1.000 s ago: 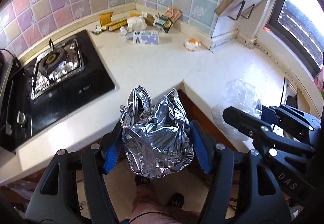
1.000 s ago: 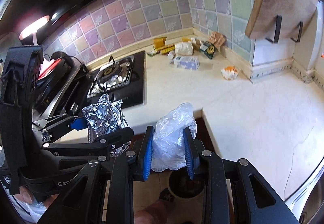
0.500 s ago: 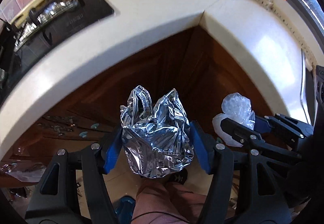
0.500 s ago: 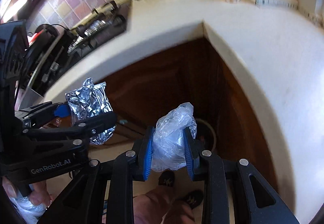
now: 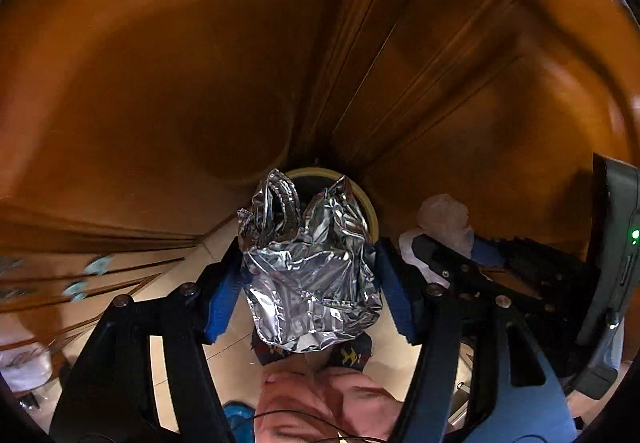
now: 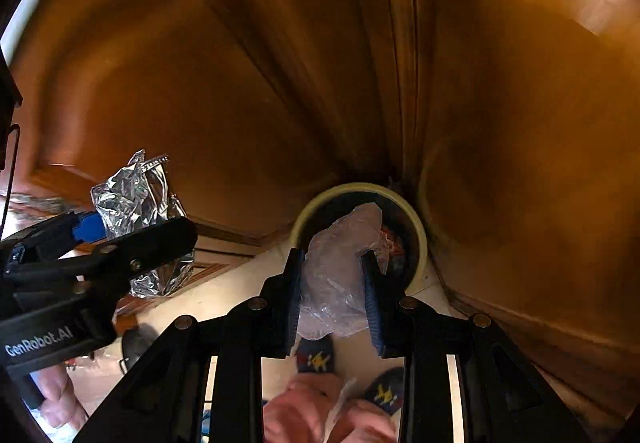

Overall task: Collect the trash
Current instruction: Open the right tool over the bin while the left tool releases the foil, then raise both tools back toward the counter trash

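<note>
My left gripper [image 5: 310, 287] is shut on a crumpled ball of silver foil [image 5: 308, 271], pressed between its blue pads. My right gripper [image 6: 334, 293] is shut on a wad of clear plastic film [image 6: 340, 263]. Both point steeply down over a round trash bin with a pale yellow rim [image 6: 416, 219] that stands on the floor in the cabinet corner. The plastic film hangs over the bin's dark mouth, where some trash lies. In the left wrist view the foil hides most of the bin [image 5: 370, 209]. The foil [image 6: 136, 203] and left gripper [image 6: 132, 239] show at the left of the right wrist view.
Brown wooden cabinet doors [image 6: 280, 63] close in behind and beside the bin. The floor is pale tile [image 6: 224, 295]. The person's knees [image 6: 304, 411] and dark patterned slippers [image 6: 316, 359] are right below the grippers. White bags [image 5: 24, 363] lie at the left on the floor.
Both grippers have dropped from above the countertop to low in front of the cabinets, tilting downward. The counter and stove have left view; the bin now sits under them. Both grips are unchanged.
</note>
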